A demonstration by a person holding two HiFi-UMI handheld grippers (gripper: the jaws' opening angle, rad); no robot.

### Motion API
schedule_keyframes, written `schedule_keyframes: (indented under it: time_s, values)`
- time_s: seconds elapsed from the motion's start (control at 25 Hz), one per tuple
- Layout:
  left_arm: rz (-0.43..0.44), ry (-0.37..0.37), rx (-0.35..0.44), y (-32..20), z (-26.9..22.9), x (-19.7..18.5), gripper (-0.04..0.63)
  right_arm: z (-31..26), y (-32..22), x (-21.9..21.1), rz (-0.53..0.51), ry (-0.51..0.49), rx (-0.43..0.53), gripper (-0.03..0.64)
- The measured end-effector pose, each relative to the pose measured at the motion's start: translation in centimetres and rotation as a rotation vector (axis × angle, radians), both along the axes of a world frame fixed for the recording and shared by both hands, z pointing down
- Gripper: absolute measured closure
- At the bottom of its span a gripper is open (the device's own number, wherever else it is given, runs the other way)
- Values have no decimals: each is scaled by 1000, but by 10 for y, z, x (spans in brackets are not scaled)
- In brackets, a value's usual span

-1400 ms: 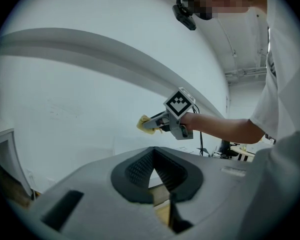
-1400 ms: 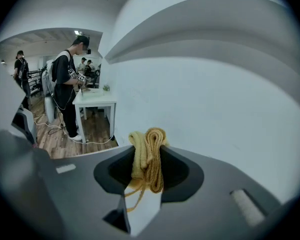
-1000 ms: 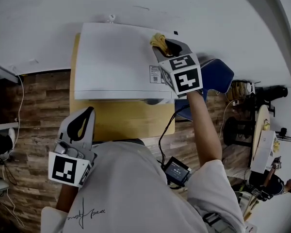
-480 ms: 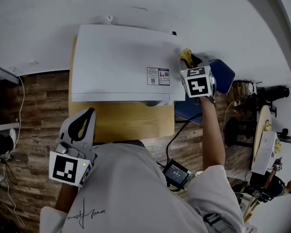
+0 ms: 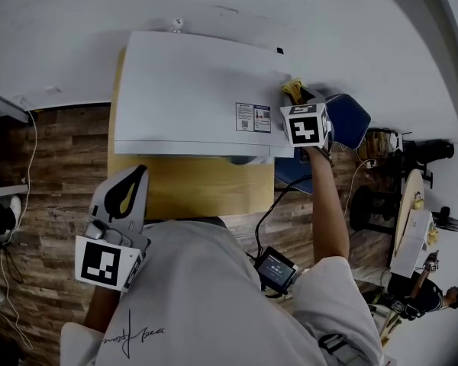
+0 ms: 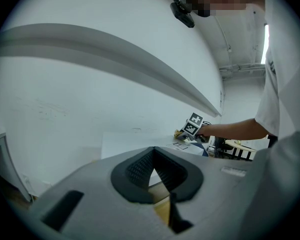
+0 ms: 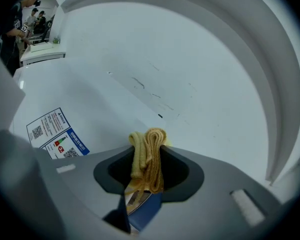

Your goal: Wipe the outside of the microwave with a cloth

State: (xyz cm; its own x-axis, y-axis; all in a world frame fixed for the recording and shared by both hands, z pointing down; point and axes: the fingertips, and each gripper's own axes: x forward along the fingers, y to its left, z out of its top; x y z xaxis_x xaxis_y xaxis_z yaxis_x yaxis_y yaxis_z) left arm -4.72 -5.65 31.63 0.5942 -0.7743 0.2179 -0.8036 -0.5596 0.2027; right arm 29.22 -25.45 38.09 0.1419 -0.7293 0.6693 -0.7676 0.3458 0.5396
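R gripper point(image 5: 297, 97): clamped on cloth point(image 7: 147, 156), a yellow fold.
Cloth loc: right edge of microwave point(image 5: 191, 90) top, nr back corner, beside label point(image 5: 253, 117).
L gripper point(image 6: 152, 159): jaws closed, empty, low by torso.
Step (est.): right side panel next. Press fold flat, long overlapping strokes, don't snag top edge.
Containers: microwave inside not in view.

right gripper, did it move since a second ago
Yes: the right gripper, shut on the cloth, has slid rightward off the microwave top to its right edge, past the label.
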Motion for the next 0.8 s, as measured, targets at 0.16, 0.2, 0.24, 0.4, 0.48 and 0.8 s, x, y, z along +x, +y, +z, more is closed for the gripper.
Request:
schedule_keyframes:
  time_s: [0.16,0.2,0.24,0.4,0.48,0.8]
  values:
    - [-4,3,2,2,2,-5,601,1,1,-9,20,-1,8,477]
    - [3,-2,0,4,3,-6,601,2,3,-13,21,-3,6,477]
    - [8,-3,-4,6,3,-6,601,3,4,-17,20,-3,2,477]
    - [18,23,-6,5,-2,-2,601,0,5,-35,9,27,12,477]
    - [17,27,-6,5,-1,-3,601,1,3,-49,-7,25,14,477]
    - [-4,49,-5,5,-1,-12,601,2,1,-88,-51,16,3,477]
